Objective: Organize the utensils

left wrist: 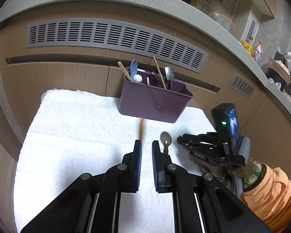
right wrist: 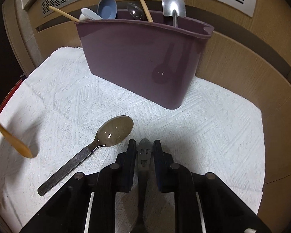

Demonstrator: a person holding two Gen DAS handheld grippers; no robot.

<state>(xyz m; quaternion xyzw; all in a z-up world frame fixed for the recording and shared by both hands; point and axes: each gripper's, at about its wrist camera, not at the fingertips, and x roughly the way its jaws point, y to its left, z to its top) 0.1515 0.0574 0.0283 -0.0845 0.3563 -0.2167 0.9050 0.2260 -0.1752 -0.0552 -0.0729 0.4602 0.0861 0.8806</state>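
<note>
Two utensils remain on the white towel point(right wrist: 203, 116); your right tongs point(right wrist: 145, 151) straddle the smiley-handled one point(right wrist: 145, 151) — not yet pinching — while the left tongs point(left wrist: 147, 149) pinch a wooden stick point(left wrist: 141, 128), bound for the purple bin point(right wrist: 137, 58).

The purple caddy point(right wrist: 137, 62) hides the lower parts of the utensils standing in it. A wooden utensil point(left wrist: 141, 129) near the towel's middle is motion-blurred in the left wrist view; the right wrist picture's left edge cuts off its handle. The left gripper point(left wrist: 147, 145) hides the metal spoon's point(right wrist: 114, 132) handle. The handle of the smiley-faced utensil point(right wrist: 145, 151) is hidden beneath the right gripper point(right wrist: 145, 145); pad contact cannot be determined.
</note>
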